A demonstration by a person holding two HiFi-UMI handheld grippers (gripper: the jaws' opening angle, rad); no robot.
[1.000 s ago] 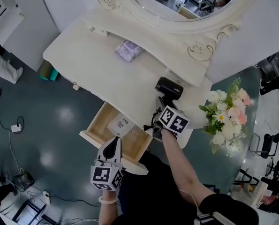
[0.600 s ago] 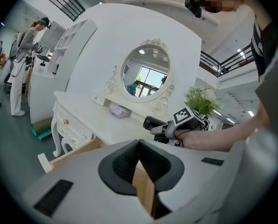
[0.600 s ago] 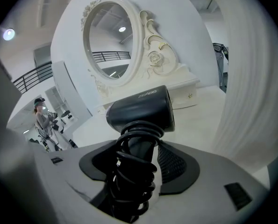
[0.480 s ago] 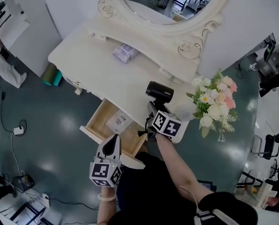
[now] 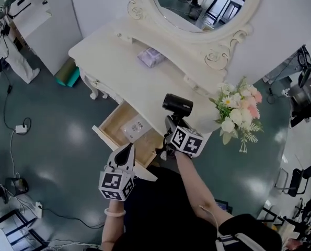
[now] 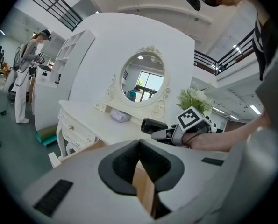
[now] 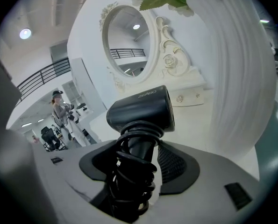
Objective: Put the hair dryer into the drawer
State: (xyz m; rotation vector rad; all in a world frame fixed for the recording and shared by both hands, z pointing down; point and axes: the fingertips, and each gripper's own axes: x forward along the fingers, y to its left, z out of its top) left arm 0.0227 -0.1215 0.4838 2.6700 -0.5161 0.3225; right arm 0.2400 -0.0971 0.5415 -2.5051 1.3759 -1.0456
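Note:
A black hair dryer (image 5: 177, 104) is held just above the front right part of the white dressing table (image 5: 118, 61), its cord coiled round the handle. My right gripper (image 5: 170, 124) is shut on that handle. In the right gripper view the dryer's barrel (image 7: 141, 108) stands above the jaws of the right gripper (image 7: 139, 146). The wooden drawer (image 5: 107, 127) is pulled open to the dryer's left, with a clear packet (image 5: 134, 129) inside. My left gripper (image 5: 128, 148) hovers at the drawer's front edge, shut and empty. In its own view the left gripper (image 6: 139, 143) has pads touching, with the dryer (image 6: 153, 125) beyond.
A bunch of flowers (image 5: 238, 111) stands at the table's right end, close to the dryer; its white vase (image 7: 237, 78) fills the right gripper view's right side. A purple packet (image 5: 151, 56) lies under the oval mirror (image 5: 207, 4). A green roll (image 5: 66, 73) lies on the floor, and a person (image 6: 24, 73) stands far left.
My right gripper has risen a little with the hair dryer and drifted toward the drawer side. The left gripper has shifted slightly along the drawer's front. The head view has swung.

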